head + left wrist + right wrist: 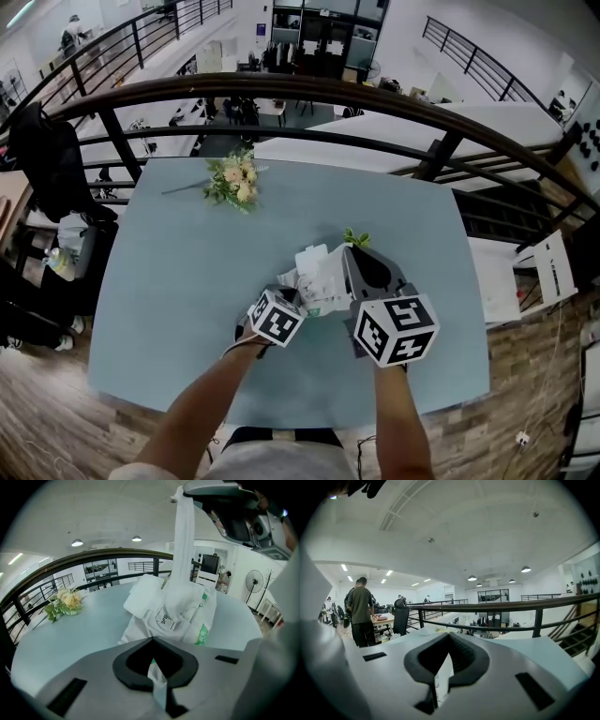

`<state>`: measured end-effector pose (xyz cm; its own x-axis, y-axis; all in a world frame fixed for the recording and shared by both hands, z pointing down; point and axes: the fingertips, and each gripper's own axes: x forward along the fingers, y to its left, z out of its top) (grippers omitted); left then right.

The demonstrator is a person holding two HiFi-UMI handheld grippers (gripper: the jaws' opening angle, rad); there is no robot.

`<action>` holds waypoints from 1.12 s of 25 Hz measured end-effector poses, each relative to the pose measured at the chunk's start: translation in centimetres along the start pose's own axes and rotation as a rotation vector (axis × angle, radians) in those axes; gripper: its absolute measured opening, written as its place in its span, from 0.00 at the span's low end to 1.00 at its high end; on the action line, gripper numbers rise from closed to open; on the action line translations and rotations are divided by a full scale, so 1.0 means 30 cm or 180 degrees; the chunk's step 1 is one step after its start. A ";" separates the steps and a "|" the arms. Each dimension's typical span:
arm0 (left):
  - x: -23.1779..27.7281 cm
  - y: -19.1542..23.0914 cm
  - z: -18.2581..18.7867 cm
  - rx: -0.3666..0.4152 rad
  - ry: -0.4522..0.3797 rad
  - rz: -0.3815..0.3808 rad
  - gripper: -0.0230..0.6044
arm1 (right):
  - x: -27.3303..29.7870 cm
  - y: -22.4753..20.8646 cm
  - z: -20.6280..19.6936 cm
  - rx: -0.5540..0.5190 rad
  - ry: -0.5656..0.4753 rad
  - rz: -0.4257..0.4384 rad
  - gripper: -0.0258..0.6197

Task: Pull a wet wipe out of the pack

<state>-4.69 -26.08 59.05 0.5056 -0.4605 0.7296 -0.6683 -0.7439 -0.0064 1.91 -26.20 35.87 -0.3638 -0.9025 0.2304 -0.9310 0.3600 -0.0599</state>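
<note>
Where pack (319, 279) sits mid table (178, 281), flowers (234, 180) near far edge, railing (309, 86) beyond.

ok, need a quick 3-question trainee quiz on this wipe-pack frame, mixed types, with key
1. True or false: the right gripper has its jaws apart and empty.
2. What is the left gripper shut on? A) an edge of the pack B) the wet wipe C) nothing
3. Fill in: the wet wipe stretches ___ from the pack to the right gripper.
Key: 1 false, it is shut on the wet wipe. 2 A. 3 up.
</note>
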 end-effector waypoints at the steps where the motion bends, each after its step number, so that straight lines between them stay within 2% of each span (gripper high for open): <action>1: -0.002 -0.004 0.006 0.0014 -0.0008 -0.0004 0.03 | 0.000 0.001 0.001 -0.0006 0.0002 0.0005 0.04; 11: 0.016 -0.032 0.014 0.0092 -0.0021 -0.0002 0.03 | -0.030 -0.039 0.021 0.0015 -0.0063 -0.0076 0.04; 17: 0.033 -0.040 0.002 0.0141 0.0048 0.0008 0.03 | -0.033 -0.045 0.066 -0.0105 -0.0139 -0.0055 0.04; 23: 0.037 -0.043 0.006 0.0125 0.0067 -0.0002 0.03 | -0.050 -0.064 0.127 -0.0111 -0.0299 -0.0075 0.04; 28: 0.028 -0.042 0.025 0.0062 0.0020 0.0009 0.03 | -0.057 -0.074 0.154 -0.0175 -0.0301 -0.0094 0.04</action>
<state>-3.01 -25.91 59.16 0.5002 -0.4595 0.7339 -0.6589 -0.7519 -0.0217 4.47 -26.53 31.13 -0.3398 -0.9303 0.1384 -0.9393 0.3431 -0.0006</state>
